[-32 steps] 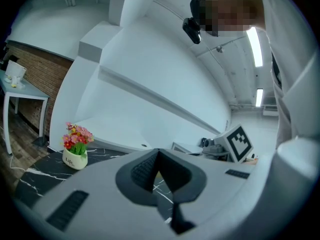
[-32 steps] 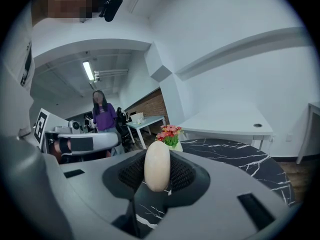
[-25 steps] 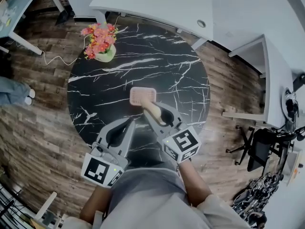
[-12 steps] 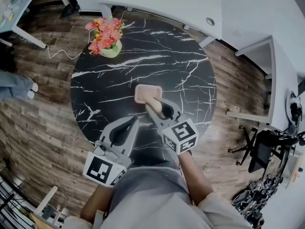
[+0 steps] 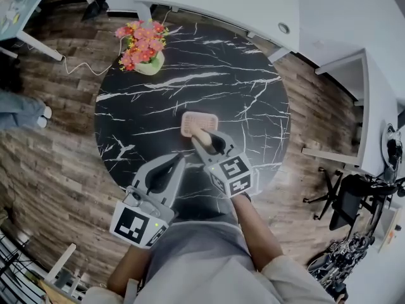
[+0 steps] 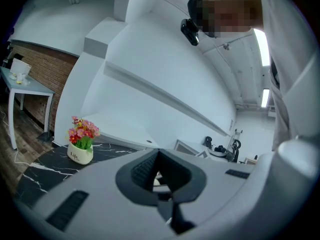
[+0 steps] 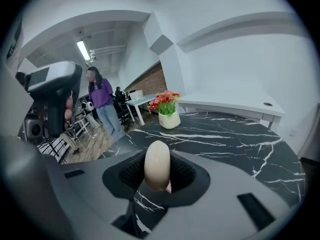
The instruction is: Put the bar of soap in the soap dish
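A pink soap dish (image 5: 199, 123) lies near the middle of the round black marble table (image 5: 139, 106). My right gripper (image 5: 204, 140) is shut on a cream oval bar of soap (image 5: 200, 135), which stands on edge between the pads (image 7: 156, 164). In the head view the soap hangs at the dish's near edge, just above it. My left gripper (image 5: 174, 163) hovers over the table's near rim, to the left of the right one. Its jaws meet at the tips with nothing between them (image 6: 158, 154).
A white pot of red and pink flowers (image 5: 142, 48) stands at the table's far left edge. White desks (image 5: 215, 5) ring the far side and right. A person (image 7: 102, 106) stands on the wood floor beyond the table in the right gripper view.
My right gripper has sunk with the soap, so the bar now sits lower and closer to the dish's near edge. The left gripper has stayed put.
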Demonstrator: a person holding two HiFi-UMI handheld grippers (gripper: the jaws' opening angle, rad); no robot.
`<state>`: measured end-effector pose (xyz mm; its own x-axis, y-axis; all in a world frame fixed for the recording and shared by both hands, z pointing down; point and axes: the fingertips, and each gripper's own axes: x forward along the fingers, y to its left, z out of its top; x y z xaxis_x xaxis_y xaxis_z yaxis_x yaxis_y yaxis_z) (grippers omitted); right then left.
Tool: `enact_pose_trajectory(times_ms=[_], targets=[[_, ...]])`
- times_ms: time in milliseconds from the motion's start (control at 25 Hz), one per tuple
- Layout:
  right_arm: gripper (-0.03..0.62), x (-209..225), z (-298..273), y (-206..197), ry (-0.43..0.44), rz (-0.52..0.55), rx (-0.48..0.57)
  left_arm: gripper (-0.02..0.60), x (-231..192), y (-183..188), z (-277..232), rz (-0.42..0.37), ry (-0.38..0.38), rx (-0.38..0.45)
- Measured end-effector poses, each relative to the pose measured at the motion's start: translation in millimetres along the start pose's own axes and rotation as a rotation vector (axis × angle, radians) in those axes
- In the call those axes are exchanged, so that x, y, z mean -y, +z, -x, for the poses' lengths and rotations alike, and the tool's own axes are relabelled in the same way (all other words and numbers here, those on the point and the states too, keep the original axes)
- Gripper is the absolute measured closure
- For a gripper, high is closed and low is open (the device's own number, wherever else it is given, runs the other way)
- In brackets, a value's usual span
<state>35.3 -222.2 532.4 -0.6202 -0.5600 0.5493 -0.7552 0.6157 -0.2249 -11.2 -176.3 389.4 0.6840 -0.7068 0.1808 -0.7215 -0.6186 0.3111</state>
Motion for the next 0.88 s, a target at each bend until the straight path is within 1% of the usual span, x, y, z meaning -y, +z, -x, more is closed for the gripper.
enact_pose_trajectory(times_ms=[120,880], targets=[[0.476,3,-8,-8,-0.004,-0.018,-0.017,0.578,0,-2,0,0.003,-0.001,-0.001],[0.476,11,-34,-20,0.002,-0.06,-0.077,0.578,-6,-4,-4,0.018,0.004,-0.014]])
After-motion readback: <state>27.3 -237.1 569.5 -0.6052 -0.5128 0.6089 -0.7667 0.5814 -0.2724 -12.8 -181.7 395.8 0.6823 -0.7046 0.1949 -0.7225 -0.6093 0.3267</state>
